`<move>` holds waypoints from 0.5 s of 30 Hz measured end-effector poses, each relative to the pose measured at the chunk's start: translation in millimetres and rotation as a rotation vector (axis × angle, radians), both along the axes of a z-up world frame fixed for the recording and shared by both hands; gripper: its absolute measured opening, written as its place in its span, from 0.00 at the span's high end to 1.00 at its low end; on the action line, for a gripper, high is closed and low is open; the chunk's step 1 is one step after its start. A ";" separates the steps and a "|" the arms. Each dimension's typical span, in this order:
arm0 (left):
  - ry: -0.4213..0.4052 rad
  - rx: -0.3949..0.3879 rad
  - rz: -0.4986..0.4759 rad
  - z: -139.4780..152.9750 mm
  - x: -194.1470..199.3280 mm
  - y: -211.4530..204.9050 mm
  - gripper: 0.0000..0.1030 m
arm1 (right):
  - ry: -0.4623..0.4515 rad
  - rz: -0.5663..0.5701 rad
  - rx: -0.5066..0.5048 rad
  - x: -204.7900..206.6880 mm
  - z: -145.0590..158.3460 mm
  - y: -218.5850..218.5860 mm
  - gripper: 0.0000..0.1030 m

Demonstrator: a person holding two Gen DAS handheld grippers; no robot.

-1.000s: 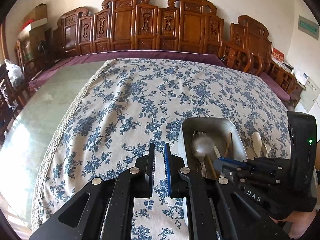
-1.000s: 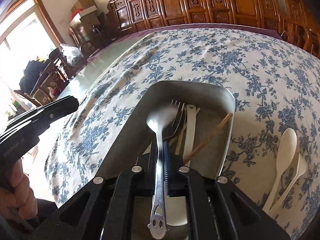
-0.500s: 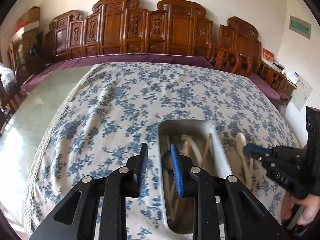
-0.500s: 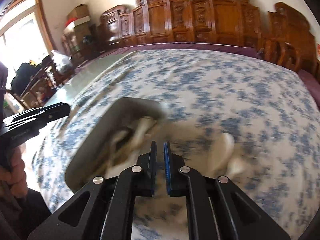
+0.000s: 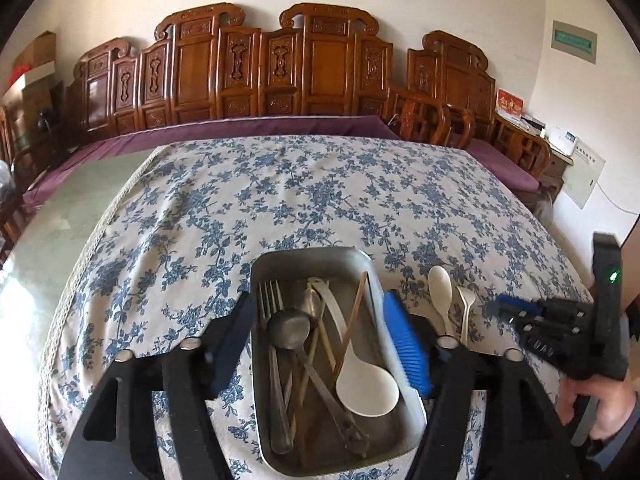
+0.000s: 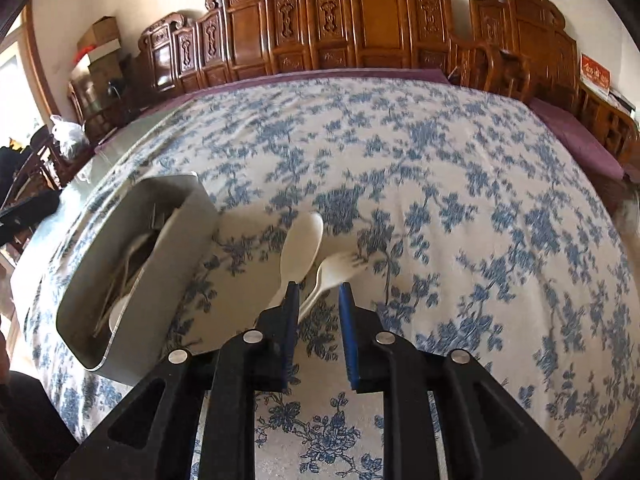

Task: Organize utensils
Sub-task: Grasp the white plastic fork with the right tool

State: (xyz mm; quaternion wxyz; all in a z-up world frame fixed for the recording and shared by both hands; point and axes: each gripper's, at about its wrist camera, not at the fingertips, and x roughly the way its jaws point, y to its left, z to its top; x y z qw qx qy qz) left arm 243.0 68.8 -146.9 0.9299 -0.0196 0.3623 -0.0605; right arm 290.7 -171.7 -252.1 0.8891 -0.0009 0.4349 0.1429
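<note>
Cream plastic, a spoon [image 6: 301, 246] and a spork [image 6: 335, 270] lie side by side on the flowered cloth [image 6: 440, 184] just right of the metal tray [image 6: 132, 300], the last strays; the right gripper [image 6: 319, 300], jaws opening and empty, hangs over their handles, so the next move is probably to settle around one (not both). Only the left wrist view shows the tray's load and the left gripper [image 5: 320, 330] opening, empty, astride it

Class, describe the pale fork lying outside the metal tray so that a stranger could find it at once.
Find the metal tray on the floral tablecloth. Two pale utensils lie on the cloth beside it. The pale fork is the one farther from the tray, with short tines where the pale spoon beside it has a smooth oval bowl.
</note>
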 end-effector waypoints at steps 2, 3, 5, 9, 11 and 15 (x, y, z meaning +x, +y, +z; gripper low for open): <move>-0.002 -0.004 0.001 1.4 -0.4 -2.4 0.31 | 0.008 0.004 -0.009 0.2 -5.6 5.4 0.78; -0.004 -0.003 0.001 2.0 -0.8 -3.4 0.29 | 0.014 0.005 -0.011 0.6 -8.6 8.4 0.78; -0.002 0.005 0.001 2.6 -1.2 -6.3 0.29 | 0.027 0.003 -0.009 2.4 -14.4 13.4 0.78; 0.001 0.010 -0.003 5.1 -2.5 -11.1 0.29 | 0.057 -0.024 -0.034 8.7 -27.5 22.1 0.78; -0.001 0.010 -0.008 7.1 -4.3 -13.4 0.29 | 0.073 -0.035 -0.032 12.3 -33.4 23.3 0.78; -0.003 0.014 -0.022 10.0 -8.5 -20.9 0.29 | 0.073 -0.044 -0.046 15.7 -37.2 22.1 0.77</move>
